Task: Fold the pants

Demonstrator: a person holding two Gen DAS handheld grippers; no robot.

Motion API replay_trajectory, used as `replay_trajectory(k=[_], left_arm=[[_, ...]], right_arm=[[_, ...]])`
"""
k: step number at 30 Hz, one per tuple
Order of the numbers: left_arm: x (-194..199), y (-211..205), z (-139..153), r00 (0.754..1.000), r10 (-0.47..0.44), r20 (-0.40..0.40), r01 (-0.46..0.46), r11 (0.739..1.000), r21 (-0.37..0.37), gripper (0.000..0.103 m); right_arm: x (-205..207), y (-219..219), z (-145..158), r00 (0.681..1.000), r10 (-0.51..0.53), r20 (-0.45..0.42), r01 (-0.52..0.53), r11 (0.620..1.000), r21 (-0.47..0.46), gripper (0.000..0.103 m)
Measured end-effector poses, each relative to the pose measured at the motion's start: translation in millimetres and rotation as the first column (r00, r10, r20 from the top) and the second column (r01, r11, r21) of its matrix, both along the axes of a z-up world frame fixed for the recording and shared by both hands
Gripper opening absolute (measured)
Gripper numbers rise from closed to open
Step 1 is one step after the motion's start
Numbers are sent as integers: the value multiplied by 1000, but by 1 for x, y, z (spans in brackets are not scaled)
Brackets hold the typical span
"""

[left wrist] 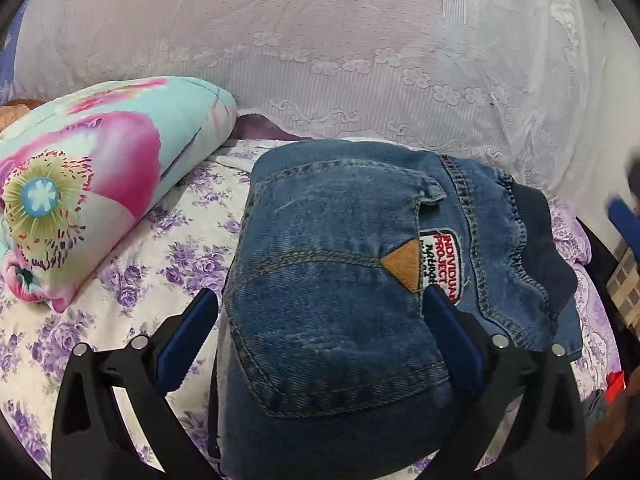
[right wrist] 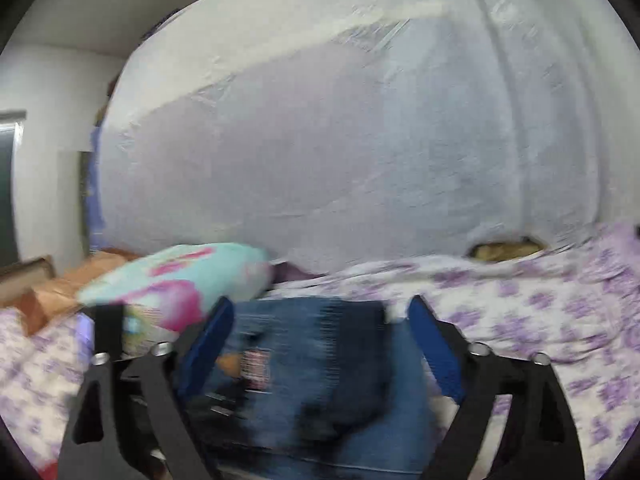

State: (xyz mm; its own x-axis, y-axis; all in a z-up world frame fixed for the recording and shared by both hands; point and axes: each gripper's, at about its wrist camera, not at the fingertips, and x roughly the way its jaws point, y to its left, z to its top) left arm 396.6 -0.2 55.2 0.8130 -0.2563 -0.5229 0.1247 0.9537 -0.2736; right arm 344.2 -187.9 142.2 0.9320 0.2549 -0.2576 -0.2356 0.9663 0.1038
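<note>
Blue jeans (left wrist: 340,264) lie folded into a compact bundle on the floral bedsheet (left wrist: 160,264), back pocket and a red-and-white patch (left wrist: 442,264) facing up. My left gripper (left wrist: 320,304) is open, its blue fingers (left wrist: 192,336) set wide on either side of the bundle, above it. In the blurred right wrist view the jeans (right wrist: 320,360) sit between the spread blue fingers (right wrist: 432,344) of my right gripper (right wrist: 320,312), which is open and holds nothing. The right gripper also shows as a blurred blue shape at the far right edge of the left wrist view (left wrist: 624,216).
A rolled floral blanket in teal and pink (left wrist: 88,184) lies left of the jeans, also seen in the right wrist view (right wrist: 180,280). A white lace curtain (left wrist: 340,40) hangs behind the bed. Brown cushions (right wrist: 52,296) sit at the far left.
</note>
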Motion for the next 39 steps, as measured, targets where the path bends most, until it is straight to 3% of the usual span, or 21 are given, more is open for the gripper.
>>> replay_trajectory(k=[3,4,5,6,9,13,16,18,21,23,25,26,29,32,34,36,39], left_arm=[[-1,-3,3,1000,-2,5,2,1000,11,99],[-1,-3,3,1000,-3,6,3,1000,14,99],[0,-3,4,1000,-5,5,5,1000,13,99],[1,-3,5,1000,-9,-1,9,1000,7,99],[7,-2,4,999,-33,-35,32,999,-29,99],[13,6,4,997,-36,-73,30,997,-73,99],[16,11,3,994,-51,-98,41,994,-102,99],[15,12,4,993,-64,-102,53,993,-105,99],[11,8,11,997,-41,-69,39,999,-31,99],[6,1,16,999,-24,-39,25,999,39,99],[2,-5,19,1000,-6,-13,7,996,86,99],[0,-8,20,1000,0,1,-1,994,110,99],[-3,-17,19,998,39,45,-48,976,214,99],[-1,-13,19,999,38,28,-42,986,164,99],[1,-8,20,1000,19,16,-21,990,143,99],[2,-5,22,1000,5,10,-6,992,125,99],[3,-5,22,1000,8,4,-8,992,124,99]], right_arm=[[44,22,5,992,-21,-123,10,996,-87,42],[57,25,1,986,-44,-162,26,993,-112,40],[84,27,-13,960,-79,-269,38,987,-155,39],[98,28,-23,944,-99,-316,41,982,-185,37],[123,38,-41,932,-150,-331,48,953,-298,36],[150,48,-44,887,-185,-424,63,956,-286,37],[151,58,-47,883,-210,-420,59,936,-346,38],[144,57,-38,888,-199,-414,58,942,-329,39],[128,61,-7,911,-107,-397,13,972,-233,42],[125,75,8,927,-59,-370,-30,972,-232,43],[138,87,-2,897,-52,-439,-79,958,-274,46],[151,89,-19,853,-46,-520,-115,955,-272,46],[168,73,-42,816,0,-577,-136,972,-192,46],[172,71,-40,803,2,-596,-129,977,-171,45],[164,72,-29,820,17,-573,-144,974,-176,45],[143,62,-10,859,29,-512,-132,978,-164,49],[115,43,3,912,-87,-401,-40,954,-297,59]])
